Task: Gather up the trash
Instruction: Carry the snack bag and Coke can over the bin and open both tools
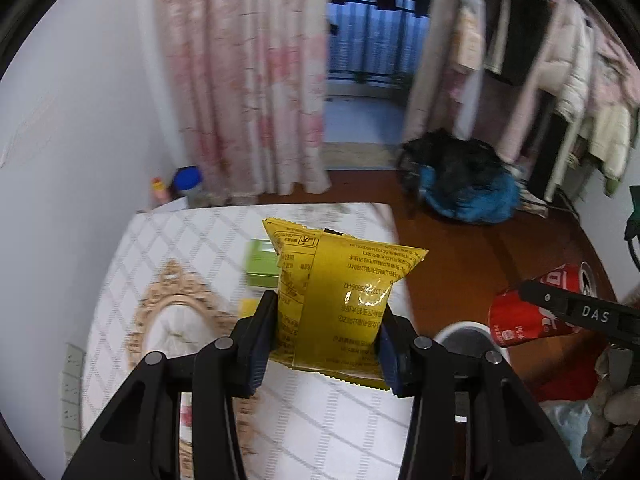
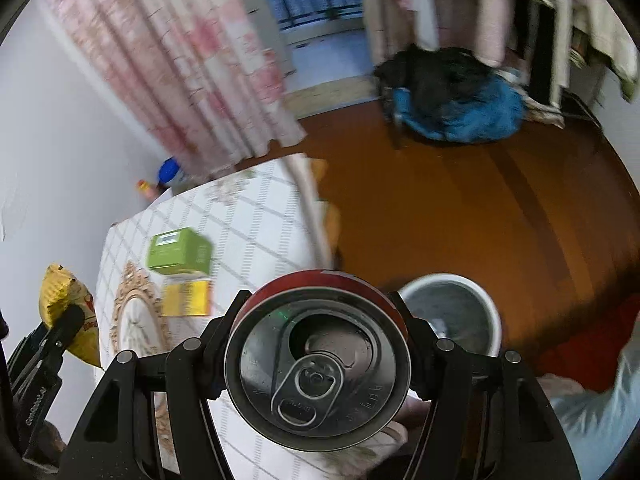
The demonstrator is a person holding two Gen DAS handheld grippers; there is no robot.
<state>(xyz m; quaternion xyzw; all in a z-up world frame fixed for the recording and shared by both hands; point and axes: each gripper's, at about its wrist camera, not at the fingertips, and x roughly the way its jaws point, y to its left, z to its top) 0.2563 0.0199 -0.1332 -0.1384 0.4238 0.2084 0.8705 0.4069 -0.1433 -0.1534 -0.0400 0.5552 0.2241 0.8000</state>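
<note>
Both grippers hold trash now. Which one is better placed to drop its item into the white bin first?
Right, probably. The right gripper holds the red can close beside the white bin, while the left gripper holds the yellow packet above the table.

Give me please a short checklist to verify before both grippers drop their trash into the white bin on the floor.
1. Left gripper holds the yellow snack packet between both jaws: ok.
2. Right gripper holds the red can by its sides: ok.
3. White bin is open at the top: ok.
4. Can is above the bin mouth: not ok, it is beside it, over the table edge.
5. Packet is above the bin: not ok, it is over the table.
6. Can is empty: cannot tell.
</note>
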